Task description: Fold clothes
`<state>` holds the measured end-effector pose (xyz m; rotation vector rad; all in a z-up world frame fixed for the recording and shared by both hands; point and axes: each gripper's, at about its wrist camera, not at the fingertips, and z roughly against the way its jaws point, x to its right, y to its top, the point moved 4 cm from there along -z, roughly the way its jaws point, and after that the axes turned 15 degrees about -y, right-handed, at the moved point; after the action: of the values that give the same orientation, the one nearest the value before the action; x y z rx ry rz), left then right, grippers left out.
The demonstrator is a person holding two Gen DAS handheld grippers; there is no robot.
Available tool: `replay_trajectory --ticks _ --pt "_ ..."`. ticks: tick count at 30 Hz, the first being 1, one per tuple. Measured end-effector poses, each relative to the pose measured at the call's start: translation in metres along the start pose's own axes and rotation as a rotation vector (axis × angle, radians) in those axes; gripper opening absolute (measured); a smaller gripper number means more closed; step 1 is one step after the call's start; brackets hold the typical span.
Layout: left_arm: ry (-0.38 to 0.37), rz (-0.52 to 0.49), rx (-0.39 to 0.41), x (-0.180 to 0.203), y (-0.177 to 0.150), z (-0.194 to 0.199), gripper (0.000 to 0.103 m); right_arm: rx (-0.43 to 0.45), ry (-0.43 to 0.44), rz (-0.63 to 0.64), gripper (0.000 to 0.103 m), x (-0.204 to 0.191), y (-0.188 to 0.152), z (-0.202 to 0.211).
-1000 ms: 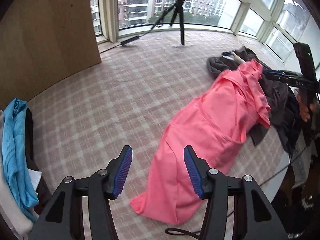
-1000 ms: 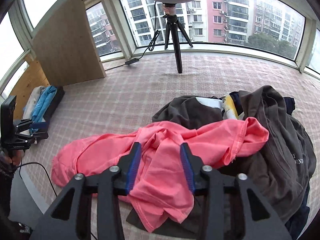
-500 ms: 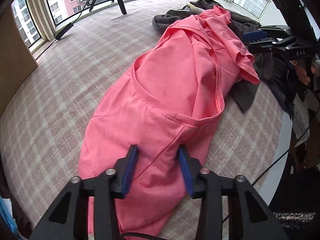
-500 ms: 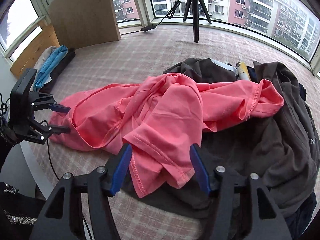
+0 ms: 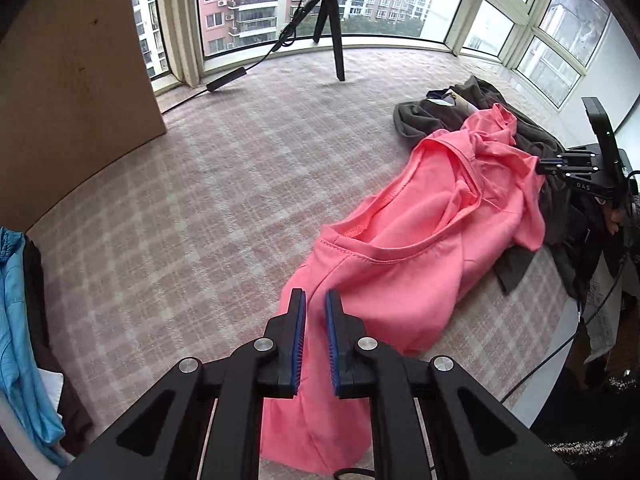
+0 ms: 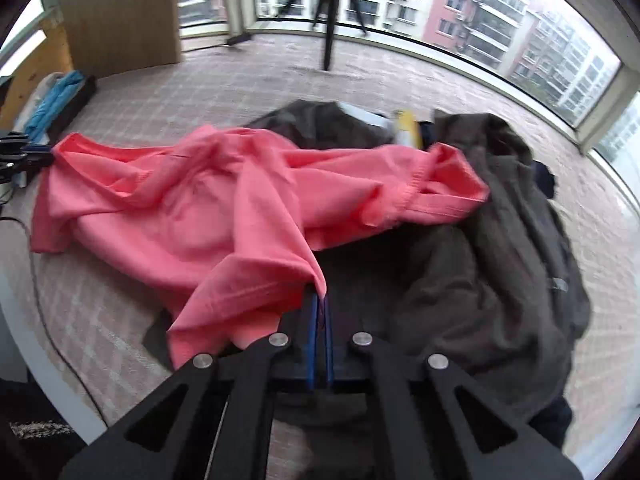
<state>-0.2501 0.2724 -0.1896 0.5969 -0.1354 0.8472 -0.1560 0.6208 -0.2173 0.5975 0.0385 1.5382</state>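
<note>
One pink shirt [image 5: 424, 264], one dark clothes heap [image 6: 500, 264] at three o'clock, one tripod [image 5: 328, 20] at twelve.

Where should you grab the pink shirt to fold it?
Grab the pink shirt by its edges, from above. The right gripper is shut on a hem corner. The left gripper is closing on the other end, so the shirt could be pulled flat.
</note>
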Motion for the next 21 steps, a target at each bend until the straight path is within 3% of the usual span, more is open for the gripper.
replay_trajectory --ticks 2,4,5,6,9,11,13,17,21 --pt "-0.008 0.016 0.003 -0.005 -0.001 -0.001 0.009 -0.025 -0.026 -0.007 0.010 0.017 0.002 0.003" --pt "-0.010 0.019 0.006 -0.005 -0.003 -0.001 0.009 0.043 0.019 -0.052 0.035 0.021 0.014 0.020" --pt "-0.015 0.025 0.001 -0.004 -0.005 -0.001 0.009 0.090 0.056 -0.049 0.059 0.017 0.023 0.028" --pt "-0.031 0.031 -0.010 -0.002 -0.007 -0.002 0.009 0.137 0.087 -0.031 0.071 0.010 0.031 0.035" --pt "-0.038 0.021 -0.034 0.006 -0.016 -0.003 0.013 0.242 0.101 0.083 0.071 -0.022 0.055 0.038" --pt "-0.032 0.002 -0.055 0.011 -0.023 -0.005 0.036 0.250 0.082 0.160 0.072 -0.041 0.069 0.024" --pt "-0.031 -0.014 -0.068 0.015 -0.029 -0.010 0.042 0.204 0.100 0.211 0.072 -0.057 0.077 0.003" --pt "-0.022 -0.010 -0.095 0.008 -0.029 -0.027 0.042 0.144 0.129 0.241 0.072 -0.062 0.077 -0.027" --pt "-0.039 0.040 -0.111 -0.009 -0.026 -0.047 0.039 0.147 0.170 0.213 0.071 -0.049 0.071 -0.032"
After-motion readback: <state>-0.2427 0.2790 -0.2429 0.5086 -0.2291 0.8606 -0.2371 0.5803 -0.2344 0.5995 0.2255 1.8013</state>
